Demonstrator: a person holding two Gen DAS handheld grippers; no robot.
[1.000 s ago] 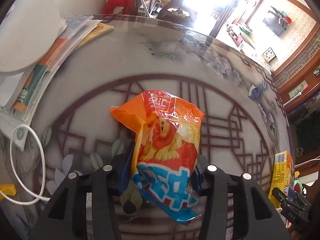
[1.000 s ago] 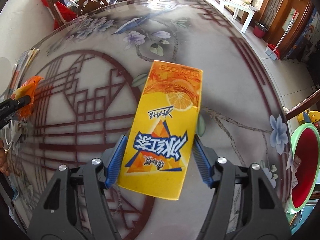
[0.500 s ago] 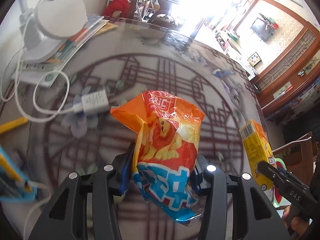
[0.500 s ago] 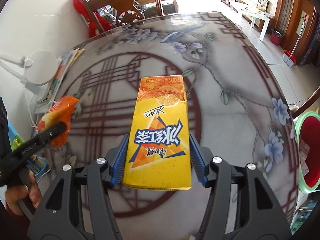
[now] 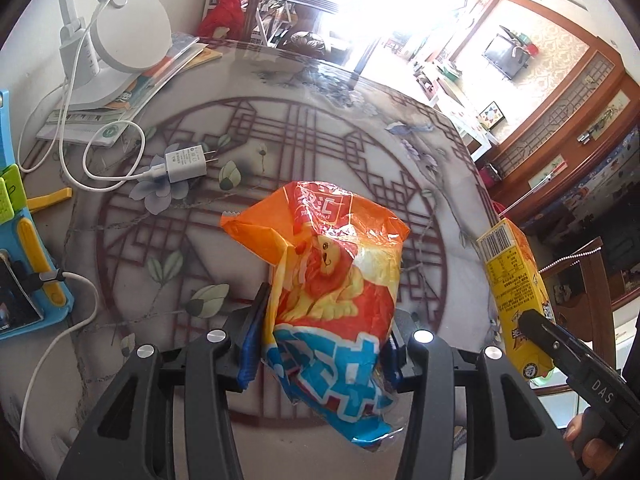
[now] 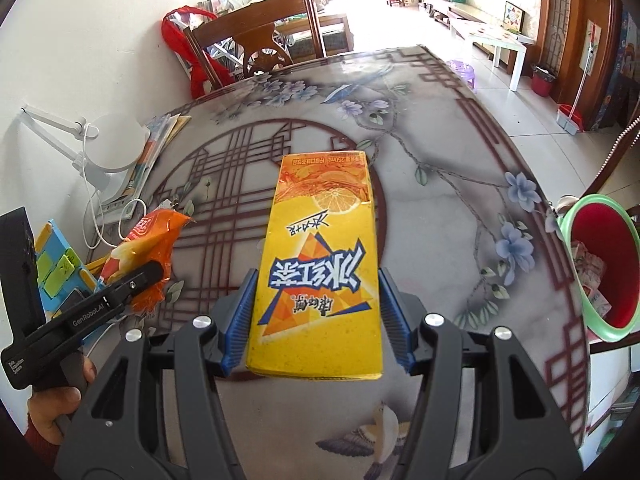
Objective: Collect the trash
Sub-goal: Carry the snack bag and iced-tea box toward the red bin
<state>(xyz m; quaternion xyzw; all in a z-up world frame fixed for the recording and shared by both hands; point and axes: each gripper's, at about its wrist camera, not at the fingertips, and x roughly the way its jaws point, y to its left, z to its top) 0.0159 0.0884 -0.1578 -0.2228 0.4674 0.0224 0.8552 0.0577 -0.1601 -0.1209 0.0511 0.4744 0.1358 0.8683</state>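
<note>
My left gripper is shut on an orange, red and blue snack bag, held up above the patterned table. The same snack bag shows at the left of the right wrist view, clamped in the left gripper. My right gripper is shut on a yellow iced-tea carton, also lifted off the table. That carton appears at the right of the left wrist view, in the right gripper. A red bin with a green rim stands beyond the table's right edge.
A white desk lamp sits on a stack of papers at the table's far left. A white charger plug with its cable lies near it. A blue holder occupies the left edge. A wooden chair stands behind the table.
Both grippers have risen and pulled back from the table with their loads. More of the table, the lamp, the charger and the red bin has come into view.
</note>
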